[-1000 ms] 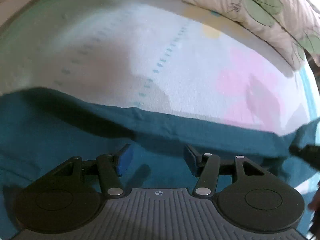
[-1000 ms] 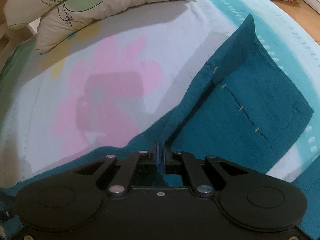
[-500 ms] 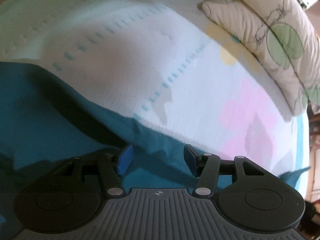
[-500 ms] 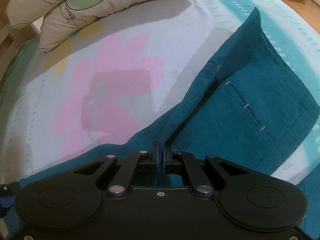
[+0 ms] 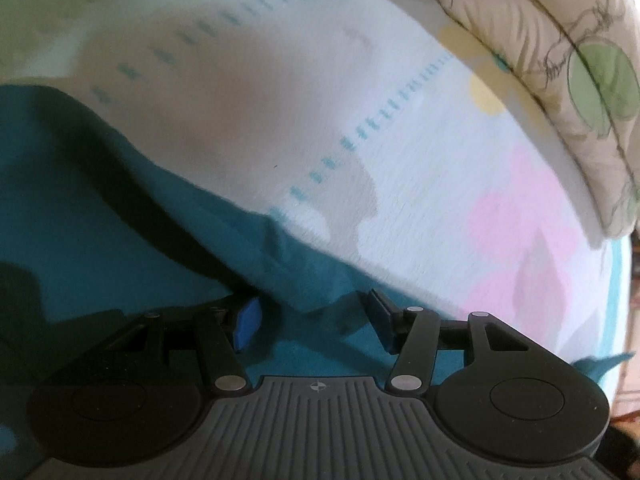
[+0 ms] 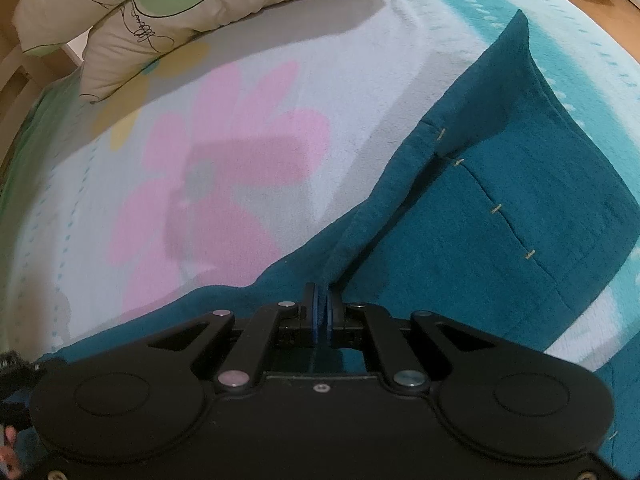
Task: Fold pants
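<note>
The teal pants (image 6: 500, 200) lie on a bed, with a pocket seam of pale stitches showing in the right wrist view. My right gripper (image 6: 322, 312) is shut on a raised ridge of the pants' edge. In the left wrist view the pants (image 5: 100, 216) fill the lower left. My left gripper (image 5: 314, 322) is open, its blue pads either side of a fold of the teal fabric; I cannot tell whether they touch it.
The bed sheet (image 6: 240, 152) is white with a pink flower and teal dashes. Leaf-print pillows (image 6: 160, 12) lie at the head of the bed, also at the upper right in the left wrist view (image 5: 560, 60). A wooden floor (image 6: 592, 12) shows at the far right.
The left gripper has swung left and closer along the pants' edge, staying open. The right gripper stays shut on the pants and has hardly moved.
</note>
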`<state>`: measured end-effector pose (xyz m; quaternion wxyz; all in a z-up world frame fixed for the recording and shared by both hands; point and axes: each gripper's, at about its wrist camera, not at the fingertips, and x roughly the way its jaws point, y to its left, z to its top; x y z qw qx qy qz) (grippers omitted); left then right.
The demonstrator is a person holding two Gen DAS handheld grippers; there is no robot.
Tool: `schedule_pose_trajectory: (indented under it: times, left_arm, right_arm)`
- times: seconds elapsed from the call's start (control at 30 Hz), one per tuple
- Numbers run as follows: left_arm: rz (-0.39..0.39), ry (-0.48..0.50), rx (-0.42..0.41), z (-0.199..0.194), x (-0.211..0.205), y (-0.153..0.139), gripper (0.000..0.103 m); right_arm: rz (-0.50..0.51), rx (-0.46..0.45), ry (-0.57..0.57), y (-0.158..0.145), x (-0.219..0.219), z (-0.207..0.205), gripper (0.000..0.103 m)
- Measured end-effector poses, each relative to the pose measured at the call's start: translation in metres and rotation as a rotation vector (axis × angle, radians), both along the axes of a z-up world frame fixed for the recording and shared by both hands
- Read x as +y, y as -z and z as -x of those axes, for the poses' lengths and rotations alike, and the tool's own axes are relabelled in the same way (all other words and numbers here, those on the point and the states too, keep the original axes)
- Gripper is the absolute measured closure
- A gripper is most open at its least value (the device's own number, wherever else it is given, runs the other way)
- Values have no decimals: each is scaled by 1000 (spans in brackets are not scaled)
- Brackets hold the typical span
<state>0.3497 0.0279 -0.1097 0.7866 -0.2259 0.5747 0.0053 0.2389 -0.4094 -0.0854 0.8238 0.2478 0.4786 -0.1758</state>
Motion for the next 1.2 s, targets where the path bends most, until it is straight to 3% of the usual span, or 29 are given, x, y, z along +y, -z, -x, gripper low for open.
schedule_pose_trajectory:
  times: [0.07,0.17,0.37,0.57,0.7,0.8,0.97,1.1,1.2]
  left_arm:
    - [36,-35,-24,-1,3,-3,97]
    - [17,-38,-62,4,1,-20,98]
    - [-117,76,-206,42,-20,-86,99]
    - [-180,170,-329,108,-22,-149,99]
    - [-217,236,-371,164,-22,-167,99]
    - [-248,270,-360,203,-19,-157,99]
    - [-292,281,-240,254,-9,-102,99]
    - [-327,289,-122,267,-13,-50,99]
    - [-365,301,-85,267,-19,-25,99]
  right_arm:
    - [-1,-11,-5,-3,-1,2,95]
    - [-11,-48,-9,-14,-3,9,95]
    - [21,-142,-16,-63,4,44,95]
    - [11,-230,-17,-118,14,117,95]
    - [-5,-247,-21,-134,29,176,95]
    - [-25,-211,-31,-125,44,211,94]
    - [-76,-28,-15,-59,63,247,94]
    - [-103,127,5,-4,70,255,90]
    - [-151,146,30,3,64,261,82]
